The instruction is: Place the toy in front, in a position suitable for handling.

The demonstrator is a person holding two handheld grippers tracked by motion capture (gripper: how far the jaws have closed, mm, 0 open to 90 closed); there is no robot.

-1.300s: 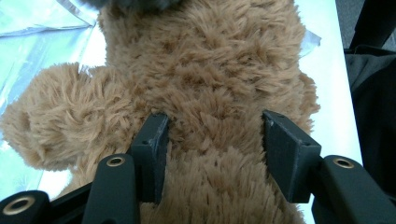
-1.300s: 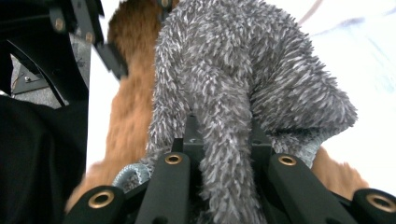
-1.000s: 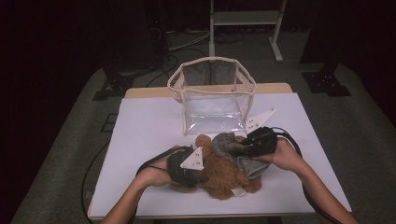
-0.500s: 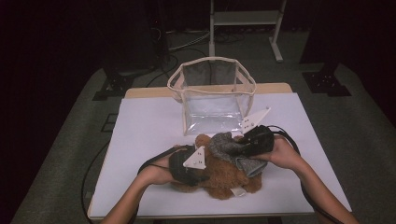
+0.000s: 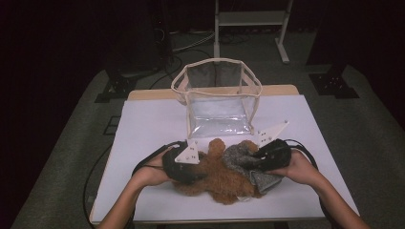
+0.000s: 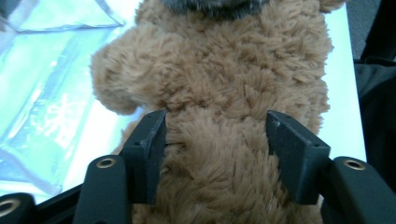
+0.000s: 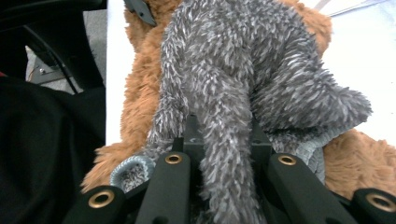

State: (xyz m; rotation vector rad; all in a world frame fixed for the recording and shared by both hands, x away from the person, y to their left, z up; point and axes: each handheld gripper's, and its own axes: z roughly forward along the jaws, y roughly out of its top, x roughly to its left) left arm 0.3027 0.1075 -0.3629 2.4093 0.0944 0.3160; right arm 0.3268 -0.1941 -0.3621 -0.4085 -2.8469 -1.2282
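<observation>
The clear bag (image 5: pixel 217 102) with cream trim stands upright on the white table (image 5: pixel 143 129), past the toys, mouth open upward. Through its walls I see nothing but the shiny bottom panel; whether anything small lies inside I cannot tell.

The brown plush bear (image 5: pixel 217 179) lies on the table near my edge, just in front of the bag and not in it. A grey fuzzy garment (image 5: pixel 241 160) is draped over the bear's upper part.

My left tool (image 6: pixel 215 135) sits across the bear's body: its jaws stand part open on either side of the fur and have just been opening, the pads at the pile's edge, not visibly squeezing it.

My right tool (image 7: pixel 219 140) is clamped narrow on a fold of the grey garment, which rises between its jaws and spreads over the bear beyond.

Both of my hands rest low at the table, left hand (image 5: pixel 150 174) and right hand (image 5: pixel 298 167) flanking the bear
</observation>
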